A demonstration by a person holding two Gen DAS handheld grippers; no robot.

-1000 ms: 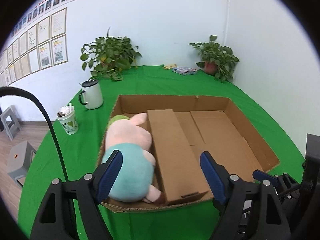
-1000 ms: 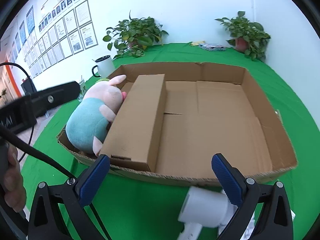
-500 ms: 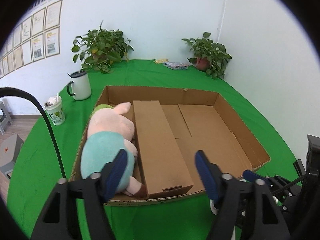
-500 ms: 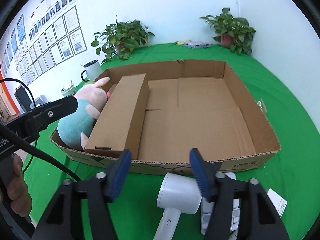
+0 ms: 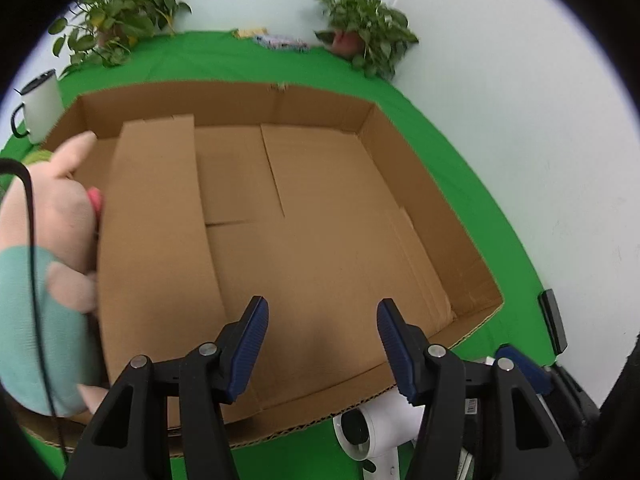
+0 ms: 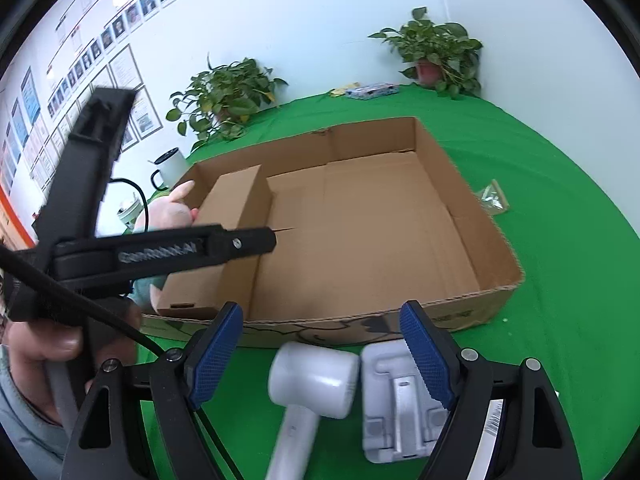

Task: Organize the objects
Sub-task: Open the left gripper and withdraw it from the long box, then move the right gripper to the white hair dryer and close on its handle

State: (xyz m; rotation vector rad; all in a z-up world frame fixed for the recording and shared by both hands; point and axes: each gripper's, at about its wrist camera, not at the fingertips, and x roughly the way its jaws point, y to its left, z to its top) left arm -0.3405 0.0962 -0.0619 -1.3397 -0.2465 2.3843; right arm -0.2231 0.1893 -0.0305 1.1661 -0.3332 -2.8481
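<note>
Left gripper (image 5: 322,330) advanced over box (image 5: 432,200).

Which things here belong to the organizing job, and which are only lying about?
Job: cardboard box; plush pig; white hair dryer; grey moulded tray.

Lying about: two potted plants; white mug; small packet.
</note>
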